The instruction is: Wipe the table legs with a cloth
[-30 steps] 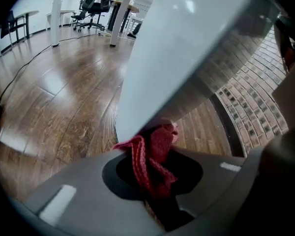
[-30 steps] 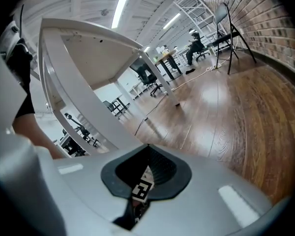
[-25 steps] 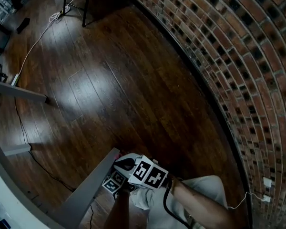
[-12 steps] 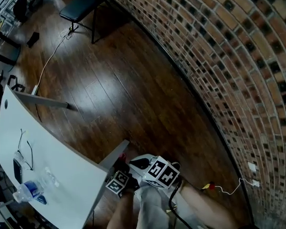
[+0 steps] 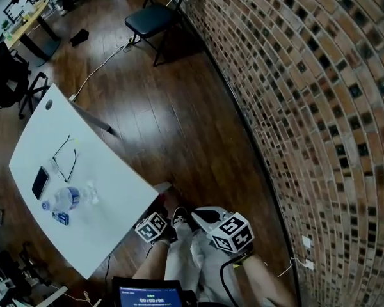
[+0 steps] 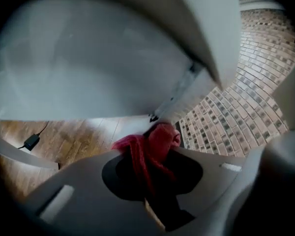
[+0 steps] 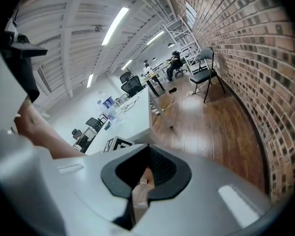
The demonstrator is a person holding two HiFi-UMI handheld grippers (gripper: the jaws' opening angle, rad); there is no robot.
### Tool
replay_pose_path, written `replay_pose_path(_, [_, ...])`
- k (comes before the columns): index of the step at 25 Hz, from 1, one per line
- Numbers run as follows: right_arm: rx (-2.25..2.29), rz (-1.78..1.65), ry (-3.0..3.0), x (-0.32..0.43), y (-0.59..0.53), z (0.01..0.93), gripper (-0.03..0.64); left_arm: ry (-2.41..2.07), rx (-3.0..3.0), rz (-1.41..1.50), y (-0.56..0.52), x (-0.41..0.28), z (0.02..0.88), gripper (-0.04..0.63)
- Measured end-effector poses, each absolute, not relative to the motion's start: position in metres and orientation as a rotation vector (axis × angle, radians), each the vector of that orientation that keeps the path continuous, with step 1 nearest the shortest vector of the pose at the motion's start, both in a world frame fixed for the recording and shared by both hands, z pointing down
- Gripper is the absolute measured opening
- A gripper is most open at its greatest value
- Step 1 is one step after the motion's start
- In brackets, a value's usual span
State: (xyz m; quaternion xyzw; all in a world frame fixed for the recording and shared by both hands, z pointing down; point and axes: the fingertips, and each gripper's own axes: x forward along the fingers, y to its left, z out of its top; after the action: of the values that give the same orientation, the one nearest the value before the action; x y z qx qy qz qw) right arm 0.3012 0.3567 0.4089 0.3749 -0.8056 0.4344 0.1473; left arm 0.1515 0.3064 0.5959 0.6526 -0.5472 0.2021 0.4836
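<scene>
Cloth [image 6: 156, 139], red and bunched, sits clamped between the jaws of the left hand-held gripper [image 6: 155, 180].

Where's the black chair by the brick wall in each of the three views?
Head view: the black chair sits at the top, left of centre, near the wall.
Left gripper view: not in it.
Right gripper view: the chair is right of centre, in the upper half, against the wall.
Shared landmark: the brick wall, on the right in all three.
</scene>
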Motion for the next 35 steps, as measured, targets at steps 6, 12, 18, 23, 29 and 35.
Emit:
replay_pose_path(6, [1.113, 1.2, -2.318, 0.318, 0.368, 0.366, 0.0, -1.378, 1.564, 0.448, 0.308, 0.15, 0.558, 0.072])
replay_pose_path(12, [1.094, 1.148, -2.334, 0.335, 0.377, 0.343, 0.0, -1.449, 1.493, 0.357, 0.307, 0.16, 0.537, 0.072])
replay_pose_path(18, [1.039, 1.052, -2.343, 0.358, 0.375, 0.33, 0.0, -1.508, 1.414, 0.23, 0.309, 0.171, 0.524, 0.071])
replay_pose_path(23, [0.946, 1.005, -2.359, 0.371, 0.349, 0.33, 0.0, -1.547, 1.308, 0.146, 0.314, 0.191, 0.526, 0.072])
replay_pose_path(29, [0.768, 0.96, -2.379, 0.378, 0.291, 0.345, 0.0, -1.62, 1.12, 0.008, 0.297, 0.218, 0.535, 0.072])
replay_pose_path(35, [0.536, 0.946, -2.356, 0.372, 0.247, 0.36, 0.0, -1.74, 0.841, -0.196, 0.275, 0.216, 0.537, 0.072])
